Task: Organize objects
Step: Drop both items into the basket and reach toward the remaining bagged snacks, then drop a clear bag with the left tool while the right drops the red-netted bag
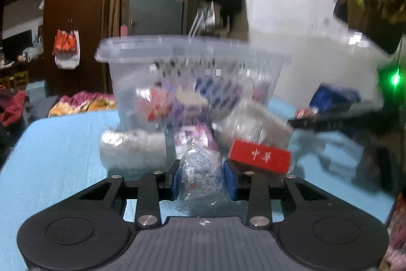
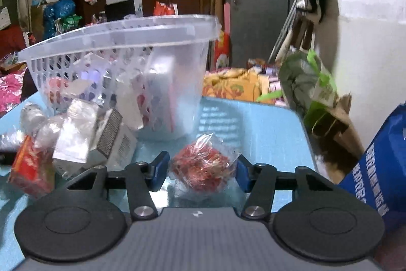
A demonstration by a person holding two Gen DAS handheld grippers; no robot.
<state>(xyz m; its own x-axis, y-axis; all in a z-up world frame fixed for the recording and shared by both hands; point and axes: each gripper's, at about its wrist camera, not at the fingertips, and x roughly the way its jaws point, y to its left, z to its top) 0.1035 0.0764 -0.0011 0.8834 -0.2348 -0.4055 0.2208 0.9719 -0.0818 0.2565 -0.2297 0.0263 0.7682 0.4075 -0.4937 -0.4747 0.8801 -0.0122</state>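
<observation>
A clear plastic basket [image 1: 192,52] with several packets inside stands on the blue table; it also shows in the right wrist view [image 2: 119,29]. My left gripper [image 1: 203,178] is shut on a clear bag of bluish bits [image 1: 200,174], in front of the basket. My right gripper [image 2: 201,169] is open around a clear bag of red bits [image 2: 203,166] that lies on the table; the pads stand a little apart from it. A red box [image 1: 258,156], a silver packet [image 1: 132,146] and a purple packet [image 1: 192,136] lie by the basket.
A silver box [image 2: 99,141] and a red box [image 2: 30,166] lie left of the right gripper. A blue bag [image 2: 380,169] stands at the right, a green-and-brown paper bag [image 2: 317,98] behind it. The table's far edge [image 2: 253,100] is close behind the basket.
</observation>
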